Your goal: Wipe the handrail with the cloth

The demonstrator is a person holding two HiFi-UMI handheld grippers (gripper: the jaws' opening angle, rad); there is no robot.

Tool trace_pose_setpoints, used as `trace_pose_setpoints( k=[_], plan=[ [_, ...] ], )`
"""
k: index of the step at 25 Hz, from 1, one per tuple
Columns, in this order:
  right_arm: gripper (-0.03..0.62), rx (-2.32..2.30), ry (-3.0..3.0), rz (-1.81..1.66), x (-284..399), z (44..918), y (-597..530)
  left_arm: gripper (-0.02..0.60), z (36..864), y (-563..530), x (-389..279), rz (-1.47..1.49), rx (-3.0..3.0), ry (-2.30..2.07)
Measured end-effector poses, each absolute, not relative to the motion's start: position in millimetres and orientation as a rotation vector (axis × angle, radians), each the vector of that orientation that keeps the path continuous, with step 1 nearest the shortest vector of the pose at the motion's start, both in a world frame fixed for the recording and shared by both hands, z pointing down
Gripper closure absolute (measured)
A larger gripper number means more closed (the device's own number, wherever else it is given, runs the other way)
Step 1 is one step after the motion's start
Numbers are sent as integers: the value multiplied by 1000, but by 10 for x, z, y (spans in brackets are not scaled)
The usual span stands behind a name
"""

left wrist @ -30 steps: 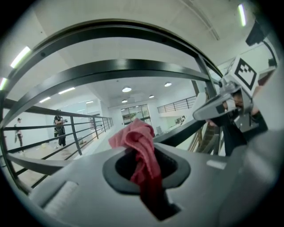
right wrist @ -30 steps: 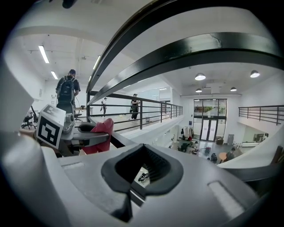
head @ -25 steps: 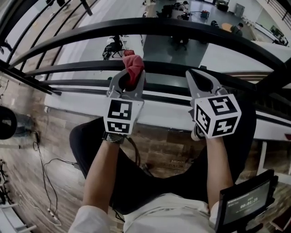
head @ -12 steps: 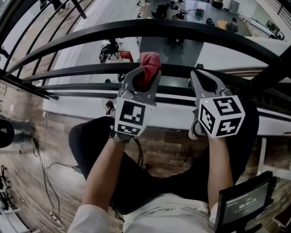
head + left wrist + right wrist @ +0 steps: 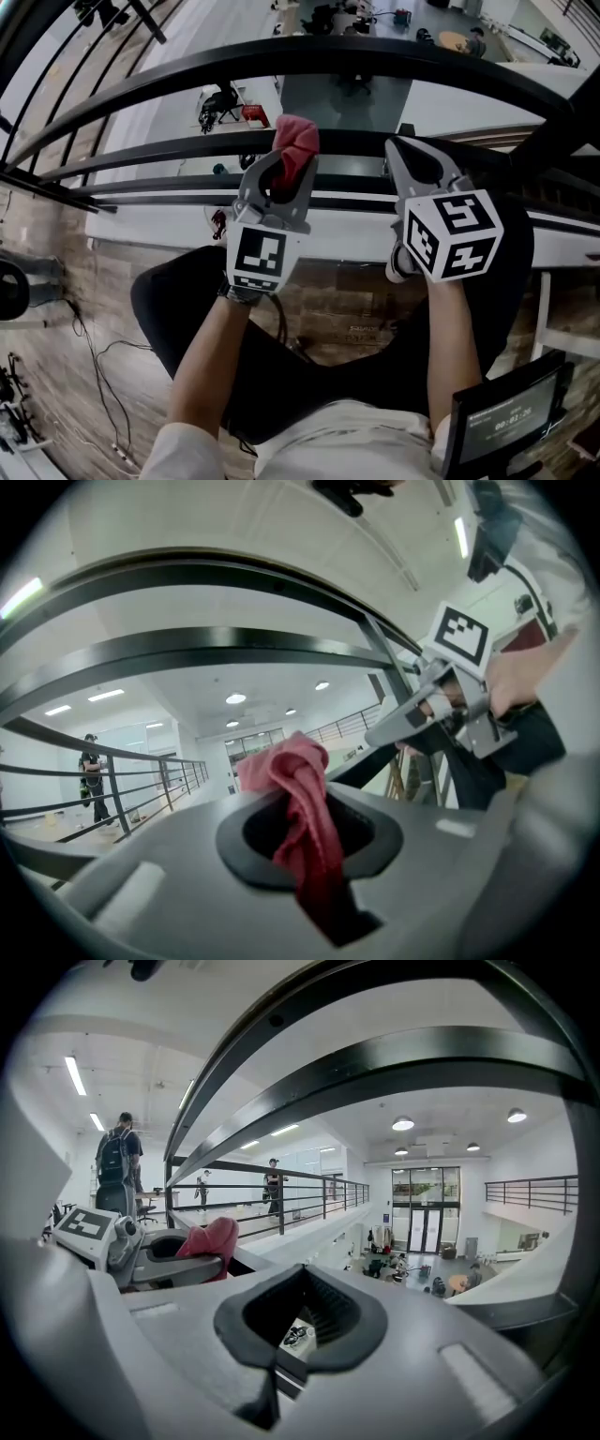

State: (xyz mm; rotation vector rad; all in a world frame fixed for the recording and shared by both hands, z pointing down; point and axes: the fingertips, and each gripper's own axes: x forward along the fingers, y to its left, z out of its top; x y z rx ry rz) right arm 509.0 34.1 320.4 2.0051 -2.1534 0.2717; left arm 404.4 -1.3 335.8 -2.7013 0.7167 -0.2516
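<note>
The left tool is clenched on a red cloth, a bunched tuft of which sticks out past its tips. The right tool is just beside it, closed on nothing. Both point out through the railing, below the broad black handrail that arcs across the top, with a lower rail running at about the height of the cloth.

As I read it, the wipe itself isn't under way here: the cloth is gripped and brought up to the railing but not pressed on the top bar. The next move calls for lifting the left tool until the tuft bears on the handrail, then dragging it along the curve without losing contact.

The head view makes the cloth seem to overlap the lower rail. The left gripper view shows the cloth pinched in the tool with the bars arching clear above it. Only the right gripper view shows that its tool is empty, the hall floor visible through the opening.
</note>
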Motion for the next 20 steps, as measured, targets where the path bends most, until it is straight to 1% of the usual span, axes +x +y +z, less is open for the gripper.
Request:
trace_pose_setpoints(
  k=[4,20],
  plan=[
    [592,2002,-2140,275,5098,3243,370,511,3367,40,4123,-269,-2730,662],
    [592,2013,-2136,289,5268,3309,435,512,3418,438,4776,-262,-2744,425]
  ],
)
